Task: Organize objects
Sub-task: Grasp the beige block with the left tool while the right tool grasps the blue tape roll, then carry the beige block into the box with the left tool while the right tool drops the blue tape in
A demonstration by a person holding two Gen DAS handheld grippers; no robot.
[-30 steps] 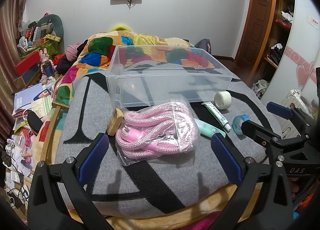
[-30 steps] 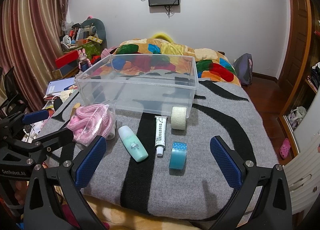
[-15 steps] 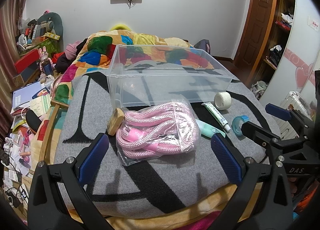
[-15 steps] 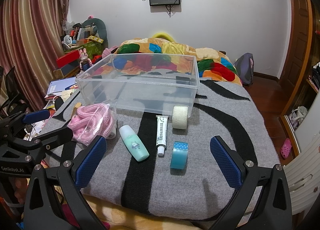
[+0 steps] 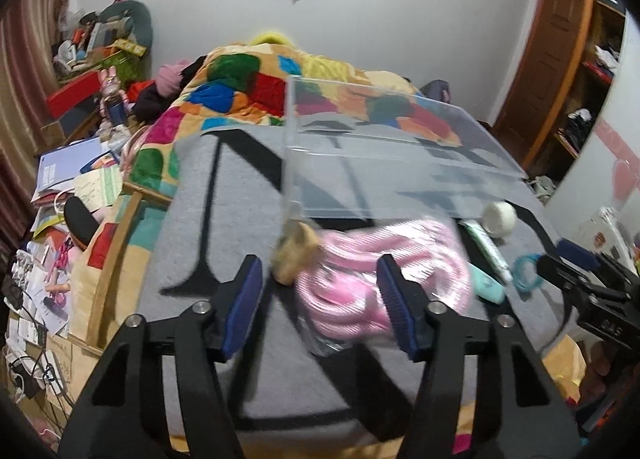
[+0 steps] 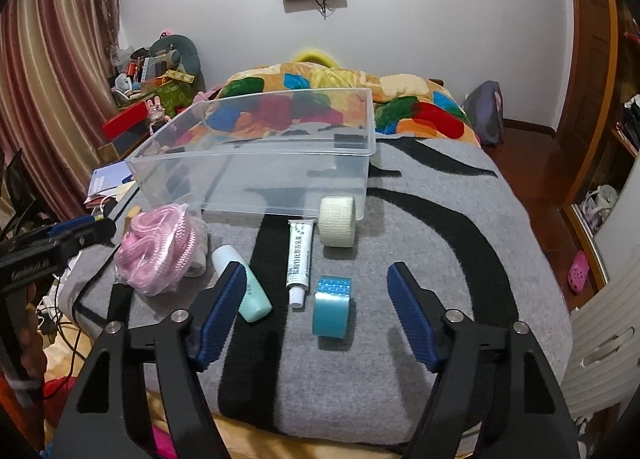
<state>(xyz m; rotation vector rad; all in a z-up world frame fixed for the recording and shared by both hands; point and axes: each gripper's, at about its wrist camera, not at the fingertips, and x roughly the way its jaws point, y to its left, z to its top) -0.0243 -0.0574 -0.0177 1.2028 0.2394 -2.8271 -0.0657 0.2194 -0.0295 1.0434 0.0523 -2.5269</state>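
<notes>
On the left, the left gripper (image 5: 320,301) hangs low over the grey blanket (image 6: 460,267) of the bed, its fingers spread with a gap between them and nothing pinched. Straight ahead of it, just past the fingertips, lies the bagged pink rope (image 5: 384,279), a soft coil in clear plastic with a wooden handle (image 5: 294,259) poking out at its left end; the view is blurred, so whether the right finger touches the bag I cannot tell. The bundle's long axis runs across the gripper's line of approach, left to right, and it sits close in front of the clear plastic box (image 6: 256,163), which stands empty behind the whole row. Moving right along the blanket come the mint-green bottle (image 6: 244,287), lying slantwise, then the white tube (image 6: 300,259) lying with its cap toward the near edge, then the white roll of tape (image 6: 337,221) just beside the box's front corner, and nearest, the blue roll of tape (image 6: 333,307). The right gripper (image 6: 318,319) is also spread and empty, and the blue roll lies between its fingers' lines, just ahead. I judge the left gripper nearer the rope, the right nearer the blue roll; either thing must be lifted forward over the box's front wall.
</notes>
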